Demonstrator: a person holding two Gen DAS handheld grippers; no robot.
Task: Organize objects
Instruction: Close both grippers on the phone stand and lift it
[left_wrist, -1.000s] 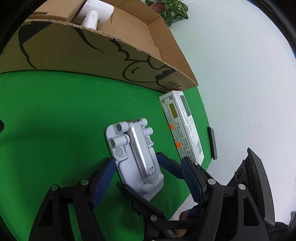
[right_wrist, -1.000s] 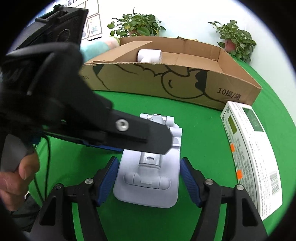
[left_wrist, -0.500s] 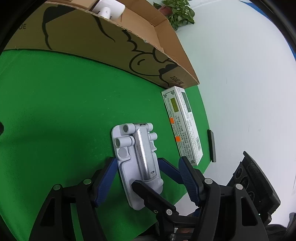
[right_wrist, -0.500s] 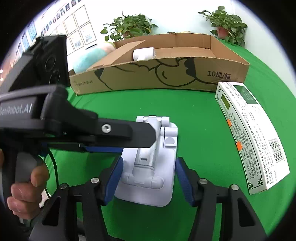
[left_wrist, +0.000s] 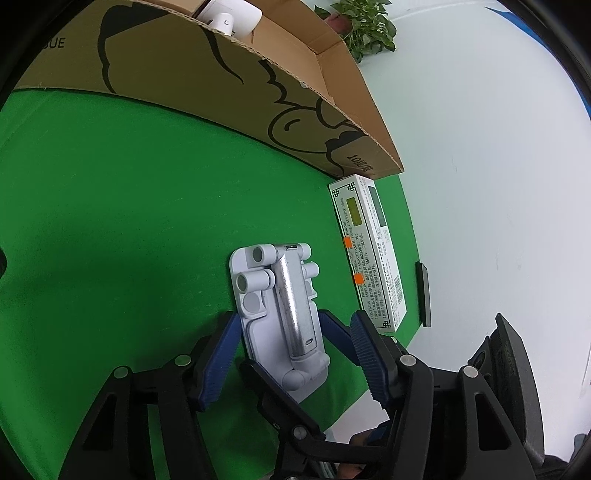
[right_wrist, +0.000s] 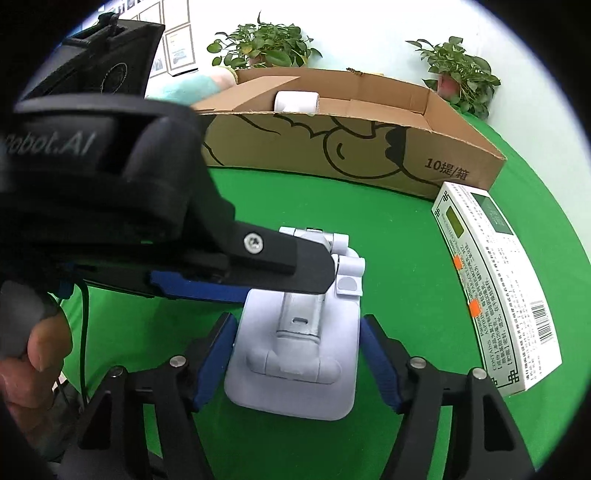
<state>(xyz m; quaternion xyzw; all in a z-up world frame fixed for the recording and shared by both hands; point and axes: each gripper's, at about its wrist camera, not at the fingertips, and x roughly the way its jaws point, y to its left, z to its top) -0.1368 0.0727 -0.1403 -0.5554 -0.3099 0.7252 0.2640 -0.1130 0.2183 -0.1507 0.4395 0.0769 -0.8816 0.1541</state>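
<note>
Left wrist view: the folded white phone stand (left_wrist: 282, 314) lies flat on the green table (left_wrist: 110, 221), well in front of the cardboard box (left_wrist: 207, 88). The left gripper (left_wrist: 291, 354) straddles its near end; the jaws have just been closing, with the left pad at the stand's edge and the right pad apart from it, so nothing is gripped. A white medicine carton (left_wrist: 369, 251) lies to the right of the stand.

Right wrist view: the right gripper (right_wrist: 299, 363) brackets the same stand (right_wrist: 299, 354); its jaws have just been opening, with both pads clear of the sides. A white roll (right_wrist: 296, 101) sits inside the box (right_wrist: 332, 147). A hand (right_wrist: 29, 354) holds the left gripper's handle.
</note>
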